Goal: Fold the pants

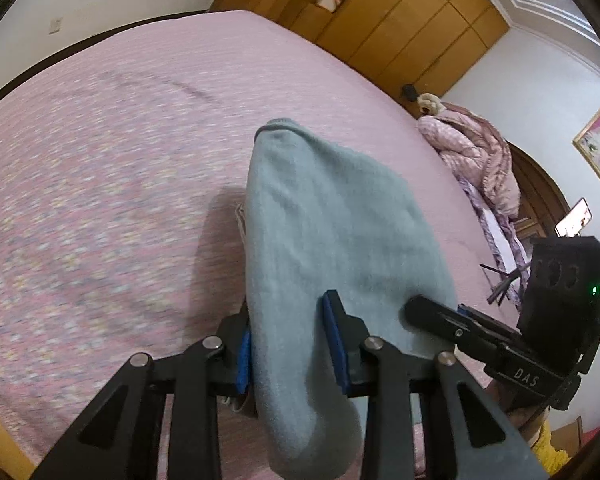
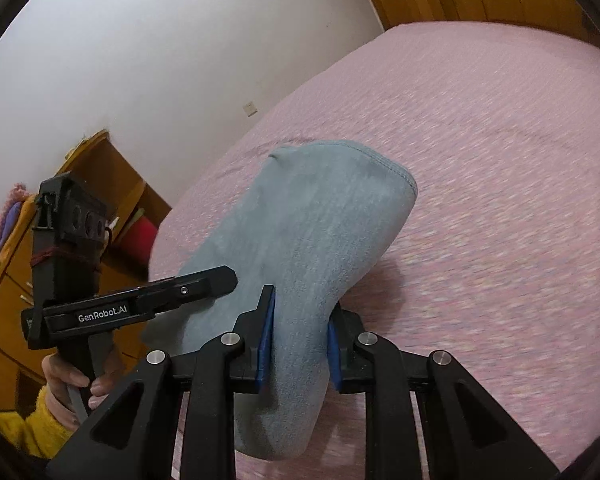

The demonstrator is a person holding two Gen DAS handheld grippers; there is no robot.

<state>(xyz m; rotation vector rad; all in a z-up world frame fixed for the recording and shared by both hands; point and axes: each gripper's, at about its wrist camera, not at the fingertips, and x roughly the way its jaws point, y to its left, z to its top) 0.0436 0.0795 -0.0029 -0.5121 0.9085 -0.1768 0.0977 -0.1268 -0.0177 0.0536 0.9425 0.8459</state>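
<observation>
The grey-blue pants (image 1: 332, 232) are bunched into a thick fold and held up above the pink bed (image 1: 100, 168). My left gripper (image 1: 288, 332) is shut on one side of the fold, cloth filling the gap between its blue pads. My right gripper (image 2: 300, 332) is shut on the other side of the pants (image 2: 300, 232). The two grippers are close side by side: the right one shows at the right of the left wrist view (image 1: 432, 312), the left one at the left of the right wrist view (image 2: 204, 280). A hemmed end points away from me.
The pink bedspread (image 2: 500, 160) spreads wide below and beyond the pants. Wooden wardrobes (image 1: 400, 12) stand past the bed's far edge. A pink quilt heap (image 1: 476, 156) lies at the right. Wooden drawers (image 2: 16, 280) stand by the white wall at the left.
</observation>
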